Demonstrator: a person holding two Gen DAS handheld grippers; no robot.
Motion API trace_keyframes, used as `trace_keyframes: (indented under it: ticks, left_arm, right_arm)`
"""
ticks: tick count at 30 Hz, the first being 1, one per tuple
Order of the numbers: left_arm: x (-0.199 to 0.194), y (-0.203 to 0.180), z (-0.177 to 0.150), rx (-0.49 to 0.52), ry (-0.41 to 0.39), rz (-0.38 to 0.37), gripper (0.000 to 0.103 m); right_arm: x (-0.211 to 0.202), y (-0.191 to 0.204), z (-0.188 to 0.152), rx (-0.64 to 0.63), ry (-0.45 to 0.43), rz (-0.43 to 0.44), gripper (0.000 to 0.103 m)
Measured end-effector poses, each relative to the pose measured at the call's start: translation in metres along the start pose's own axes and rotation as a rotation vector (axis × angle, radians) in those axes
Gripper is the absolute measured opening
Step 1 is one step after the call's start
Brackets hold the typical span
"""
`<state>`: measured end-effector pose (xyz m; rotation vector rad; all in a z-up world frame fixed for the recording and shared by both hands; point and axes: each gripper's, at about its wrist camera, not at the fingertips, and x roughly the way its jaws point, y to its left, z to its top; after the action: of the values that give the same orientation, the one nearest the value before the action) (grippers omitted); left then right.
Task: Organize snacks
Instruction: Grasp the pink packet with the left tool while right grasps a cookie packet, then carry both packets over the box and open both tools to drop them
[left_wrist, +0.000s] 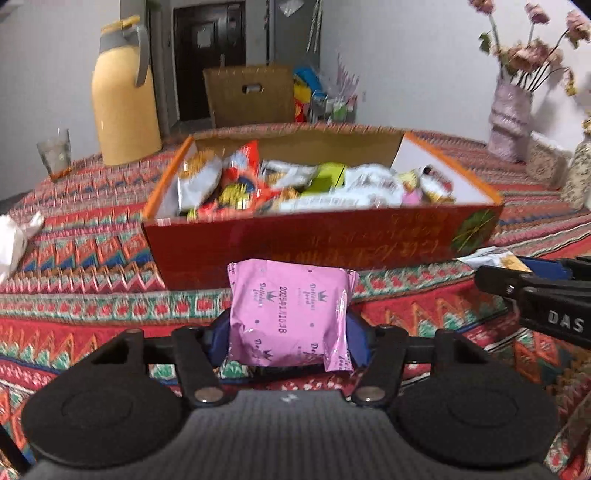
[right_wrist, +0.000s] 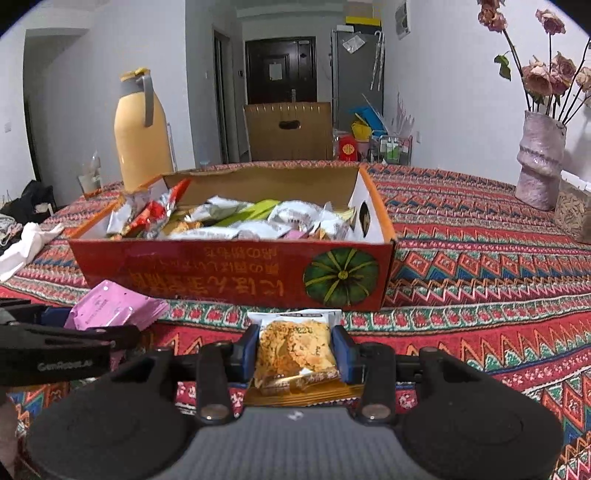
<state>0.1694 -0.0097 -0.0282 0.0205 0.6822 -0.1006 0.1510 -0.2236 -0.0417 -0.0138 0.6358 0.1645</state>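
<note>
While the left gripper (left_wrist: 290, 332) clamps a pink snack packet (left_wrist: 291, 314), the right gripper (right_wrist: 295, 349) clamps a yellow cracker packet (right_wrist: 295, 350); snack box (right_wrist: 236, 271) directly ahead of both.

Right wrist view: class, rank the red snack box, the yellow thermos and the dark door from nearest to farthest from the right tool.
1. Red snack box: just ahead of the right tool, on the tablecloth.
2. Yellow thermos: behind the box, on the left.
3. Dark door: across the room, centre.
</note>
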Motion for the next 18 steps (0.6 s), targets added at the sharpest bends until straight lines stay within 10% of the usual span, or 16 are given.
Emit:
trace_keyframes:
  ticks: [18]
  left_arm:
    - [0.002, -0.005, 0.100, -0.032, -0.215, 0.144, 0.074]
  right_arm:
    - [0.034, 0.000, 0.089, -0.017, -0.174, -0.017, 0.044]
